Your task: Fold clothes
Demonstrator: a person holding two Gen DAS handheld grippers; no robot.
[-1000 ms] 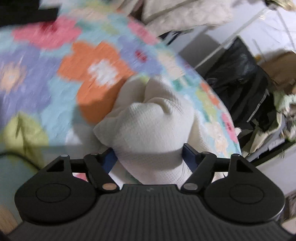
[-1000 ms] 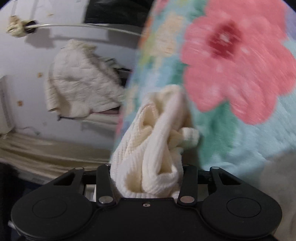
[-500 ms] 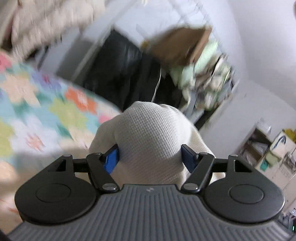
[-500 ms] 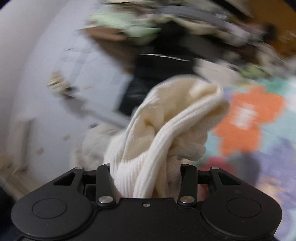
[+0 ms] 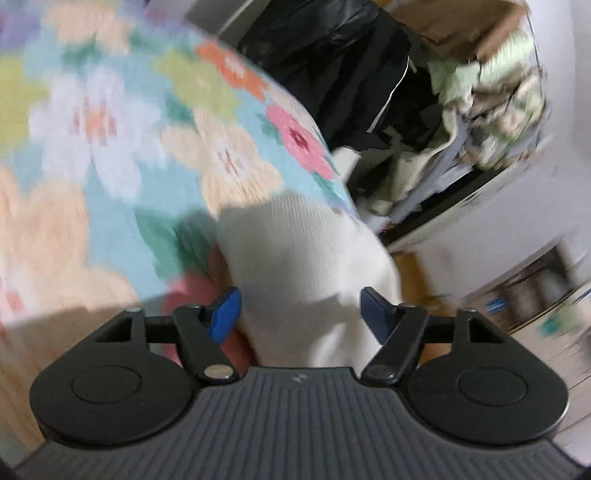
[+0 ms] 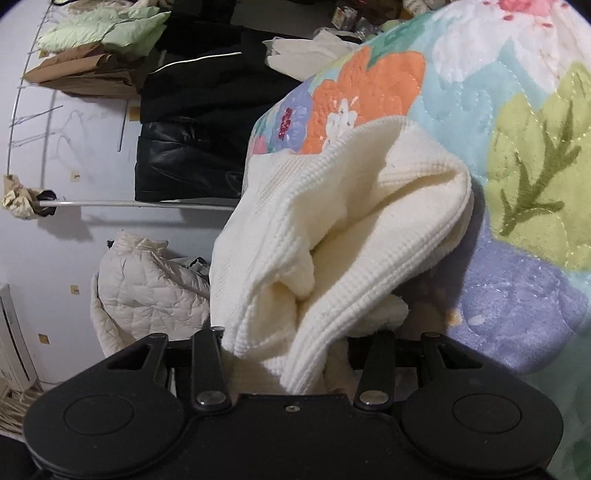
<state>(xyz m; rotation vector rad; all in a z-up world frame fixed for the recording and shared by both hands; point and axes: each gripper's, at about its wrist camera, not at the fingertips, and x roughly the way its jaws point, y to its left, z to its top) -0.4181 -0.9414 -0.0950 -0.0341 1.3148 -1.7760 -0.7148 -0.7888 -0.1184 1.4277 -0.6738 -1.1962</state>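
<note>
Nearest to us, the right gripper (image 6: 295, 343) is clamped on a bunched fold of the cream knit sweater (image 6: 332, 236), the ribbed cloth spilling forward between its black fingers. The left gripper (image 5: 299, 314) stands with its blue pads (image 5: 223, 314) apart; the sweater (image 5: 306, 266) passes between them, and we cannot tell whether they press it. Beyond the grippers the sweater lies against the floral quilt (image 6: 517, 147) of the bed, near its edge. Past the quilt's edge we see a cream quilted jacket (image 6: 147, 291) heaped by the white wall (image 6: 74, 147), black garments (image 6: 199, 110) hanging from a metal rail (image 6: 140, 203), and farthest from the quilt, pale green bedding (image 6: 99, 31) stacked over flattened cardboard (image 6: 85, 74).
</note>
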